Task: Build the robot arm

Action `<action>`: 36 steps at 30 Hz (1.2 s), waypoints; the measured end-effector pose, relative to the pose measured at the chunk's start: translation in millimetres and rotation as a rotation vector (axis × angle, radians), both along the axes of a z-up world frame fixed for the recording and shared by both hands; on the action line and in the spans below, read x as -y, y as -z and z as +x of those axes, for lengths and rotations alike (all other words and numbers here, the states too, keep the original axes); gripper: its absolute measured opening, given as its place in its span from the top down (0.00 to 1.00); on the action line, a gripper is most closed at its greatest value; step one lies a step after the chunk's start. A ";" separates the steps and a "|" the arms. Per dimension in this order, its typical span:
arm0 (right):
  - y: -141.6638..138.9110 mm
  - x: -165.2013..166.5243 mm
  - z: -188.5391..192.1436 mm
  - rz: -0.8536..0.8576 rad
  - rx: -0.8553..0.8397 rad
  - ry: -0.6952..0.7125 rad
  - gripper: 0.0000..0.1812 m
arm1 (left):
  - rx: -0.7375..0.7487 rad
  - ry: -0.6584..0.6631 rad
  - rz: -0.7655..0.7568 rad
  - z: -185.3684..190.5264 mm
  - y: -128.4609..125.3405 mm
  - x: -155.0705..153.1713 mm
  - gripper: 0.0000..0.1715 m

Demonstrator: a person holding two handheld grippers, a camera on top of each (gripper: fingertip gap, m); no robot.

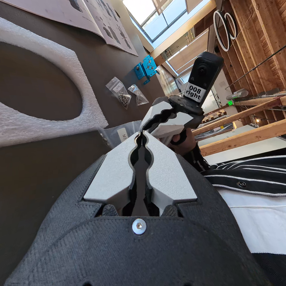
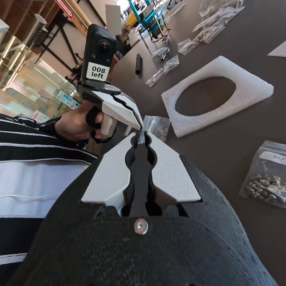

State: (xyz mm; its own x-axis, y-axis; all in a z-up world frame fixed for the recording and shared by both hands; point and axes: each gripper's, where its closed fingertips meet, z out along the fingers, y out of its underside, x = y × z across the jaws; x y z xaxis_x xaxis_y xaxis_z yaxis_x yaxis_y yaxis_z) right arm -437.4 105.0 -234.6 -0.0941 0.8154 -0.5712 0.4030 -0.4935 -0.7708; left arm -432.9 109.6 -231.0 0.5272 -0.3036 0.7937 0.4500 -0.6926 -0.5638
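while both tools pinch one clear bag (image 2: 156,125) of small rings, left tool (image 1: 141,134), right tool (image 2: 140,134)

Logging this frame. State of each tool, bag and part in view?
left tool: shut on small zip bag
right tool: pinching same bag's edge
small zip bag: held between both, holds washers
screw bag: sealed, flat on table
foam frame: flat, empty cutout
blue bracket: lying untouched

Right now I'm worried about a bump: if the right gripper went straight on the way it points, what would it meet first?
The right gripper already has the clear bag between its fingertips. Pushing on, it would probably meet the left gripper, shut on the same bag just ahead; depth is unclear.
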 end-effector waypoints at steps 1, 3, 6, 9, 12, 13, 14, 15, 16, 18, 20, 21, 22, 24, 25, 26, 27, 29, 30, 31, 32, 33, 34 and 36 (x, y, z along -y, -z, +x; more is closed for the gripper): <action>1.4 1.4 0.4 -0.003 0.008 -0.010 0.96 | 0.001 -0.002 0.001 -0.6 -0.1 0.3 1.00; 3.5 2.4 1.2 -0.003 0.021 -0.020 0.97 | -0.002 0.000 0.002 -1.1 -0.3 1.0 1.00; 3.1 0.6 2.5 0.004 0.021 -0.018 0.97 | -0.007 -0.005 0.007 -2.7 -1.3 1.5 1.00; 2.3 -0.4 3.2 -0.007 0.018 -0.017 0.97 | -0.004 -0.012 0.009 -4.4 -1.9 1.3 1.00; 2.4 1.6 2.3 -0.022 0.015 -0.024 0.97 | -0.005 -0.008 0.008 -3.5 -1.4 1.4 1.00; 3.2 1.7 2.2 -0.022 0.018 -0.023 0.97 | -0.006 -0.006 0.008 -2.9 -1.3 1.4 1.00; 3.5 2.2 2.1 -0.023 0.020 -0.025 0.97 | -0.006 -0.003 0.007 -2.1 -1.1 1.5 1.00; 3.5 2.6 1.8 -0.026 0.019 -0.026 0.97 | -0.006 0.001 0.008 -1.1 -1.2 1.6 1.00; 4.2 2.4 1.7 -0.027 0.021 -0.025 0.97 | -0.007 0.002 0.008 -0.5 -1.0 1.7 1.00; 6.7 2.8 1.9 -0.024 0.033 -0.028 0.97 | -0.006 0.004 0.008 0.3 -1.2 1.6 1.00; 7.6 3.5 1.7 -0.025 0.037 -0.031 0.98 | -0.007 0.006 0.008 0.5 -1.2 1.7 1.00; 8.4 3.4 1.7 -0.021 0.042 -0.031 0.98 | -0.009 0.007 0.008 0.7 -1.1 1.8 1.00; 8.9 3.2 1.6 -0.018 0.044 -0.029 0.98 | -0.009 0.008 0.008 0.8 -1.1 1.9 1.00; 9.5 2.0 1.3 -0.018 0.048 -0.021 0.98 | -0.008 0.008 0.009 0.9 -1.4 1.9 1.00; 9.8 1.3 1.2 -0.017 0.049 -0.016 0.98 | -0.008 0.008 0.009 1.1 -1.4 1.9 1.00; 9.6 0.8 0.8 -0.017 0.047 -0.011 0.98 | -0.006 0.011 0.010 1.8 -1.7 2.0 1.00; 8.7 1.1 0.2 -0.020 0.041 -0.011 0.98 | -0.006 0.016 0.009 2.7 -1.7 2.2 1.00; 6.9 2.5 -0.9 -0.029 0.030 -0.013 0.98 | -0.013 0.021 0.008 4.7 -0.6 2.6 1.00; 6.9 3.0 -1.2 -0.031 0.029 -0.014 0.98 | -0.014 0.024 0.008 5.8 -0.2 2.6 1.00; 7.9 3.3 -1.2 -0.028 0.034 -0.015 0.99 | -0.016 0.024 0.005 6.3 0.5 2.5 1.00; 8.6 3.3 -1.1 -0.022 0.037 -0.015 1.00 | -0.015 0.025 0.004 6.4 0.9 2.6 1.00; 9.4 3.6 -1.0 -0.016 0.043 -0.016 1.00 | -0.012 0.025 0.003 6.6 0.9 2.7 1.00; 10.5 3.2 -1.0 -0.007 0.049 -0.013 1.00 | -0.008 0.025 0.005 6.7 0.6 2.8 1.00; 11.8 4.0 -0.8 0.002 0.058 -0.016 1.00 | -0.003 0.020 0.015 5.4 -1.6 2.7 1.00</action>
